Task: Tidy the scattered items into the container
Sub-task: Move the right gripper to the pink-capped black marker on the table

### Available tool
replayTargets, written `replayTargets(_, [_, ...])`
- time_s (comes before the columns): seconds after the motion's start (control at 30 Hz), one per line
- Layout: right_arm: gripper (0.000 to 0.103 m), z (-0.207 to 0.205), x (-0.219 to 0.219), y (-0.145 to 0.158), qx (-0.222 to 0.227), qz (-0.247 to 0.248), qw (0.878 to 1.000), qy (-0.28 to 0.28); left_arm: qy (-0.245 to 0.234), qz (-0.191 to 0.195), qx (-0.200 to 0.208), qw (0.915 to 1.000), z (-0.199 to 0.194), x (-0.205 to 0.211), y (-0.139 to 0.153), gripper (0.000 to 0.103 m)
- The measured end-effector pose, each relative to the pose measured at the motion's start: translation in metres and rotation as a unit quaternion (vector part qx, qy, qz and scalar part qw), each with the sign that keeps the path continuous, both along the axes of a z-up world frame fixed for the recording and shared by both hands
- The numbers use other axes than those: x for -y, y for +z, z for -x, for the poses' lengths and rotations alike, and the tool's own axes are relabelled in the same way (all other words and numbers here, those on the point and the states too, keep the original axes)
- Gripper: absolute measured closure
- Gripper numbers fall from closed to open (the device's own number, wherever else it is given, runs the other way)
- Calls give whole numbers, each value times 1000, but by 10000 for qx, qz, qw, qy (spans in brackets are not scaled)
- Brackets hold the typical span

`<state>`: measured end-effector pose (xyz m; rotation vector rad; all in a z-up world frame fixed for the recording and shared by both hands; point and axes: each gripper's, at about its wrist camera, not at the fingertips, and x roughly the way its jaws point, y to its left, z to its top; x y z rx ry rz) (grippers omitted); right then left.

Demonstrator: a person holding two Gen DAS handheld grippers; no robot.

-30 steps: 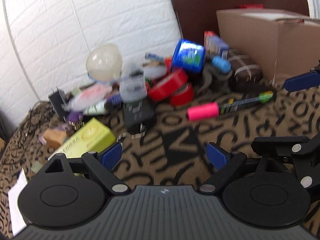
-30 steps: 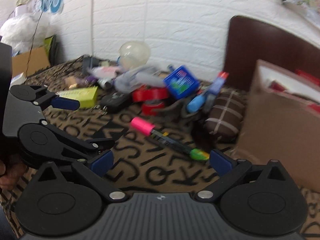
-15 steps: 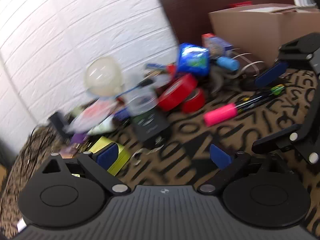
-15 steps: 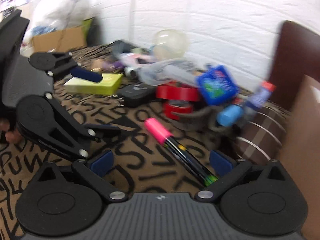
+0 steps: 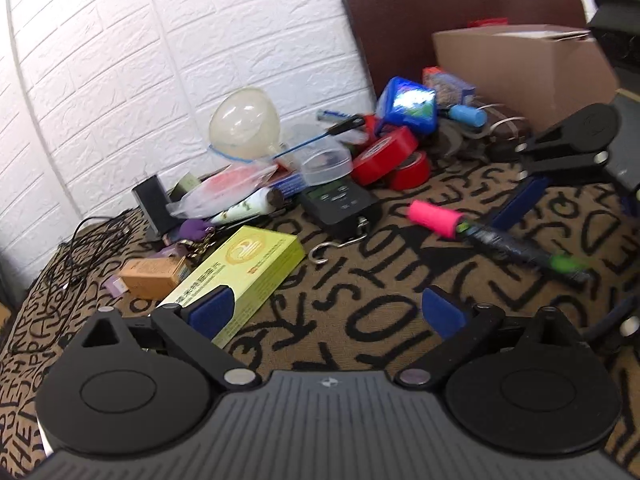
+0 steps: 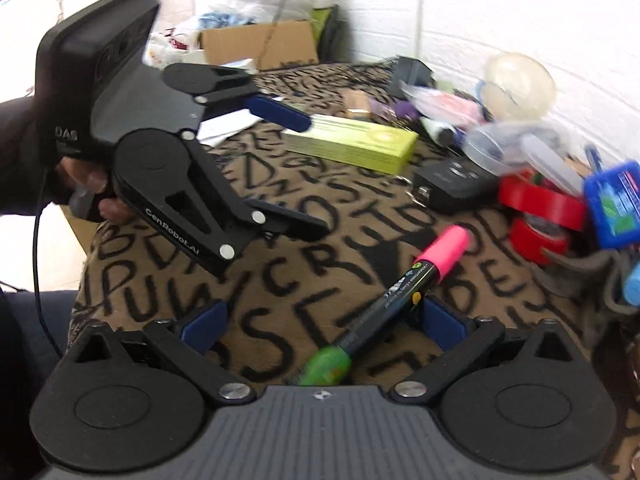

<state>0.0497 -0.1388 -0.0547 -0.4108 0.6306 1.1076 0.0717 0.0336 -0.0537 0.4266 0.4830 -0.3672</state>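
Note:
A black marker with a pink cap and green end (image 6: pixel 394 304) lies on the patterned cloth between the open fingers of my right gripper (image 6: pixel 322 322), its green end near the gripper body; it also shows in the left wrist view (image 5: pixel 496 240). My left gripper (image 5: pixel 326 310) is open and empty, its left pad over the corner of a yellow-green box (image 5: pixel 244 272). It shows from the side in the right wrist view (image 6: pixel 280 168). The brown cardboard box (image 5: pixel 520 68) stands at the back right.
A pile lies along the white brick wall: red tape rolls (image 5: pixel 390 156), a blue packet (image 5: pixel 408 106), a clear bulb (image 5: pixel 244 124), a black hanging scale with hook (image 5: pixel 340 204), a small orange box (image 5: pixel 154 276), a black cable (image 5: pixel 80 252). A dark chair back (image 5: pixel 440 4) stands behind.
My right gripper has swung left and down over the marker, which now lies between its fingers. My left gripper has turned left and come lower toward the yellow-green box.

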Motion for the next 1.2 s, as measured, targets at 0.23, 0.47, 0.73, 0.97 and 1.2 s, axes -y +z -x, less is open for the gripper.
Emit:
replayTargets(0.23, [0, 2, -22, 5, 97, 41, 9982, 587, 252, 11, 21, 9997, 4, -19, 5, 0])
replayTargets(0.47, [0, 17, -17, 10, 385, 329, 9984, 242, 69, -2, 108, 9999, 7, -36, 9, 0])
replayTargets(0.73, [0, 6, 21, 14, 463, -42, 9917, -1201, -384, -37, 209, 9990, 6, -23, 8, 0])
replayTargets(0.97, [0, 20, -3, 2, 519, 8, 9923, -1123, -695, -297, 154, 9970, 5, -13, 1, 0])
replayTargets(1.2, [0, -8, 41, 10, 674, -81, 9772, -2013, -1288, -317, 180, 9910, 7, 4, 3, 0])
